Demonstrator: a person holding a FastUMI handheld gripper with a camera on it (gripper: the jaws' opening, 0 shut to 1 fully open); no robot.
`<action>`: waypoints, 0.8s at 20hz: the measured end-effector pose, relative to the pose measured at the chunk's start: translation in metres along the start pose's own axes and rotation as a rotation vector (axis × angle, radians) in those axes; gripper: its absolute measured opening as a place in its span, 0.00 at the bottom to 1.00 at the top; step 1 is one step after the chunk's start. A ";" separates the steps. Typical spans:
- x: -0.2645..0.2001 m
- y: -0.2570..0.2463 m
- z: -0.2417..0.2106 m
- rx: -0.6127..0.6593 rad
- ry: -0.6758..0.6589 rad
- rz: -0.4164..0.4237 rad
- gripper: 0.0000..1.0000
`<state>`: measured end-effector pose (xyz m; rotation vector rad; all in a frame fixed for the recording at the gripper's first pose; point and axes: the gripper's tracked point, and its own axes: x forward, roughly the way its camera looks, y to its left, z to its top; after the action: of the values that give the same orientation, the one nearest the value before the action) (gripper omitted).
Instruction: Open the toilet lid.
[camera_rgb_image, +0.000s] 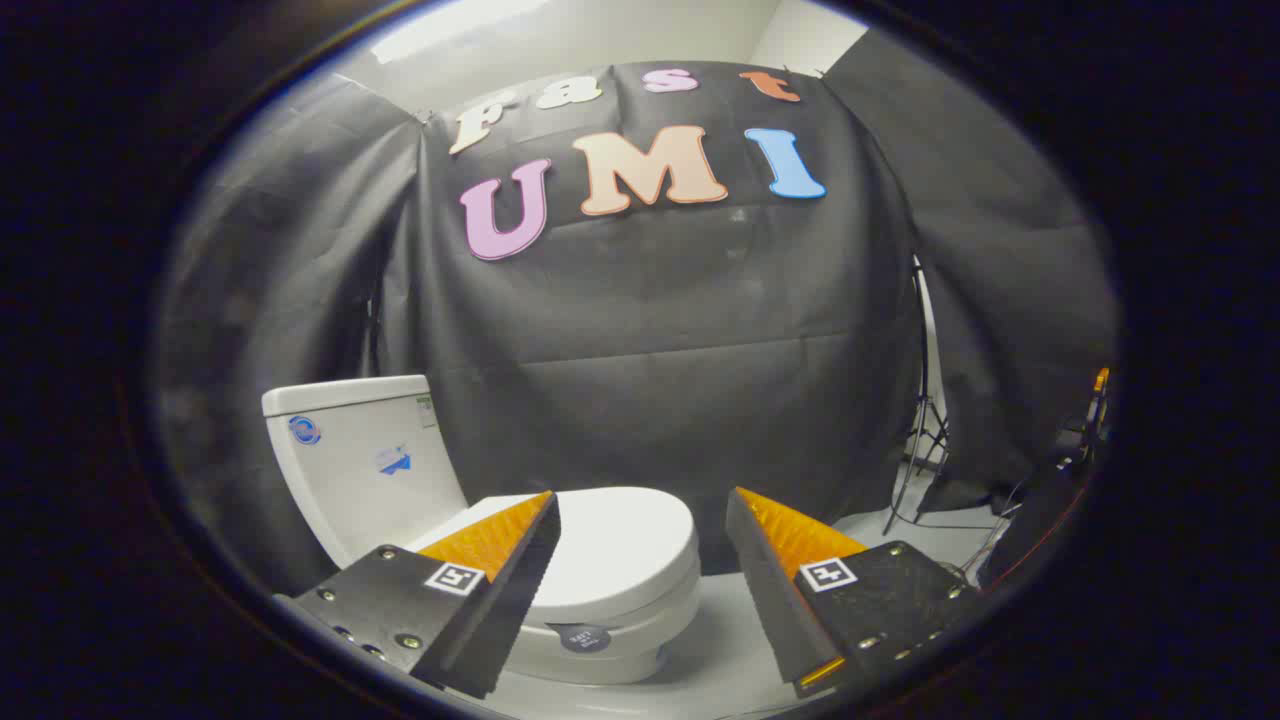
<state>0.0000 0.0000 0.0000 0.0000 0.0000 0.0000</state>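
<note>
The gripper (643, 503) was held with its two fingers spread wide apart, and nothing was gripped between them. A white toilet (560, 590) was seen beyond and below the fingers, set against the black cloth wall (650, 330) of the booth. The toilet lid (615, 545) lay flat and closed on the bowl, its rounded front end showing in the gap between the fingers, while its rear part was hidden behind the left finger (500, 570). No contact between the fingers and the lid could be made out; the fingertips appeared to be held apart from it, though this could not be judged with certainty through the fisheye view. The cistern (360, 455) stood upright behind the lid, beyond the left finger, with small stickers (395, 460) borne on its front. A dark round label (583, 637) was seen on the front of the bowl, below the lid's edge. The toilet was set on a pale floor (720, 640). Beyond the right finger (775, 580), a thin stand with splayed legs (920, 450) was seen at the edge of the cloth, and some dark equipment with cables (1040, 510) lay on the floor near it.
</note>
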 end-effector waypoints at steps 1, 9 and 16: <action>0.000 -0.003 0.000 -0.005 0.000 -0.006 0.99; 0.000 -0.010 -0.005 -0.032 0.034 -0.002 0.99; -0.007 0.001 0.002 -0.045 0.038 0.030 0.98</action>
<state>-0.0068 0.0010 0.0016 -0.0453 0.0385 0.0303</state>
